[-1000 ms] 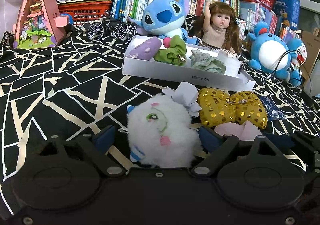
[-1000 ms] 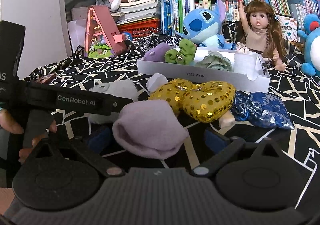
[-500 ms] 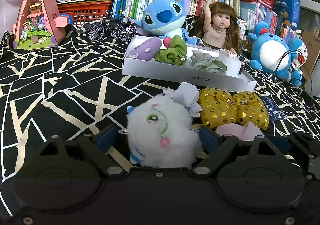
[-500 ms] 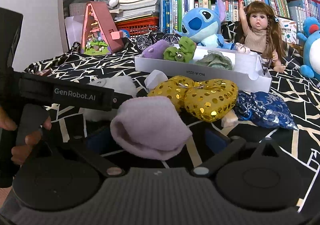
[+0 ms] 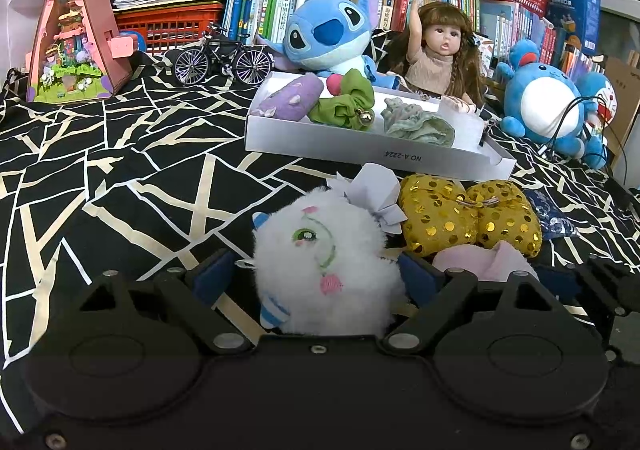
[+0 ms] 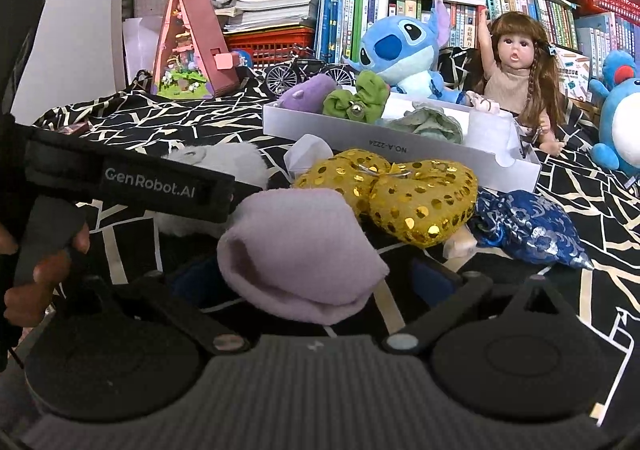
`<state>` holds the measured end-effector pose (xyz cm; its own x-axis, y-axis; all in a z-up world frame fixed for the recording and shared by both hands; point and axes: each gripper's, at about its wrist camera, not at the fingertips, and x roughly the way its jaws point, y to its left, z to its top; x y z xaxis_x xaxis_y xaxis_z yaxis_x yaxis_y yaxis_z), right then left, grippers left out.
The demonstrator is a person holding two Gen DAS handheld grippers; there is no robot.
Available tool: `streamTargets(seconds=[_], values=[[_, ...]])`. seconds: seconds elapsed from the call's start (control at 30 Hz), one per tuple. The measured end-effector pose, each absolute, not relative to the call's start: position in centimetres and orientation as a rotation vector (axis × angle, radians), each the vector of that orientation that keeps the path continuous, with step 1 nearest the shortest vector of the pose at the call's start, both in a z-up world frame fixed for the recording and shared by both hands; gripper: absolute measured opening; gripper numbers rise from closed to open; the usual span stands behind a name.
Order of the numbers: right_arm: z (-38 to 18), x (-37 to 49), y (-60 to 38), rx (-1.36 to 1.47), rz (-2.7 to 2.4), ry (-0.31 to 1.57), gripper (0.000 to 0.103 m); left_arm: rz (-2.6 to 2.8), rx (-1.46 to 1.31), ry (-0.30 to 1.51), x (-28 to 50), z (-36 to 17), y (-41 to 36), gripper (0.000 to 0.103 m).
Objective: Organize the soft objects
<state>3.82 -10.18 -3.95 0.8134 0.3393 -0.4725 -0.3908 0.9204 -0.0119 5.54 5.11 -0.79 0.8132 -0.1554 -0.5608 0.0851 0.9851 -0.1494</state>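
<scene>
A white fluffy plush ball (image 5: 324, 266) with a stitched face sits between the fingers of my left gripper (image 5: 316, 278), whose jaws stand wide around it. A pale lilac soft pouch (image 6: 300, 254) lies between the fingers of my right gripper (image 6: 312, 282), also wide open. A gold sequin bow (image 5: 468, 214) (image 6: 404, 194), a blue brocade pouch (image 6: 528, 230) and a white paper-like piece (image 5: 376, 186) lie on the black patterned cloth. The white box (image 5: 360, 148) (image 6: 400, 148) behind holds a purple toy, a green scrunchie and a pale green one.
Behind the box stand a blue Stitch plush (image 5: 328, 38), a doll (image 5: 436, 54), a model bicycle (image 5: 224, 58), a pink A-frame house (image 5: 72, 46) and a round blue plush (image 5: 548, 106). Bookshelves close the back. The left gripper's body (image 6: 120, 178) crosses the right wrist view.
The right gripper has drifted slightly so the scene shifts left and down in its view. The left view is almost unchanged. Both plush items stay between open fingers.
</scene>
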Motion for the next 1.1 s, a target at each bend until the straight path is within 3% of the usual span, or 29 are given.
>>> streamTargets(seconds=[0.87,0.97,1.1], values=[[-4.17,3.60,-10.26,-0.101,0.392,0.460,0.103,-0.098,-0.091,0.610,5.97,-0.99,4.63,0.090],[-4.20,3.59,-10.25,-0.101,0.390,0.458,0.103,-0.097,-0.098,0.607,5.92,-0.96,4.72,0.088],[-4.20,3.57,-10.24,-0.100,0.390,0.462,0.103,-0.102,-0.114,0.600,5.88,-0.78,4.98,0.072]])
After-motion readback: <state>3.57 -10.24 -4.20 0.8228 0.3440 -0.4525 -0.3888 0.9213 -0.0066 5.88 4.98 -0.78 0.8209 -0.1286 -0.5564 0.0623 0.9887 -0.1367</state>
